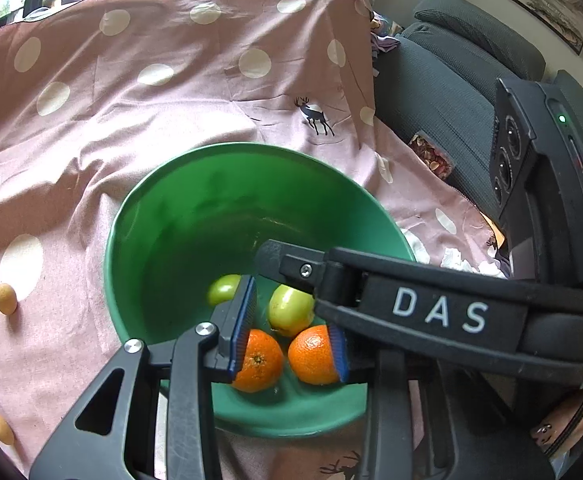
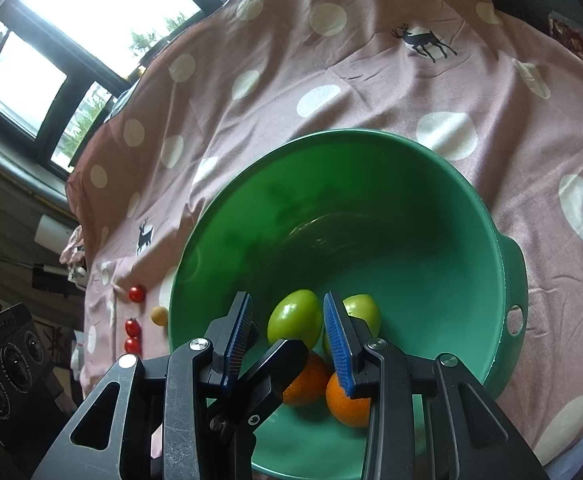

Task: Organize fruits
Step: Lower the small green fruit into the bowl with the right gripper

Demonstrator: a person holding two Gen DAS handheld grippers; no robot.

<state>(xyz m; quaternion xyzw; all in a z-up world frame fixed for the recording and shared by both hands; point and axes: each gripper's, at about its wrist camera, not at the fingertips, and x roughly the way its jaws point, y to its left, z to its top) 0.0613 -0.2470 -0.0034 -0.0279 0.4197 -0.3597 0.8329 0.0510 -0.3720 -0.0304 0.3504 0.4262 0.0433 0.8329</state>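
Green bowl (image 2: 451, 240) with oranges (image 1: 257, 360), green fruits (image 2: 293, 316)

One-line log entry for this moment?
green bowl: two oranges, two green fruits | left gripper: open, over bowl | right gripper: open, over bowl

So the right gripper (image 2: 287, 336) hangs over the green bowl (image 2: 507, 280), jaws apart with nothing pinched between them. Down in the bowl sit two green fruits (image 2: 293, 316) and two oranges (image 2: 343, 404), bunched together. The other gripper's finger (image 2: 267, 376) pokes in from below. Left of the bowl, on the pink spotted cloth (image 2: 371, 92), are three cherry tomatoes (image 2: 136, 294) and a small yellow fruit (image 2: 158, 315).
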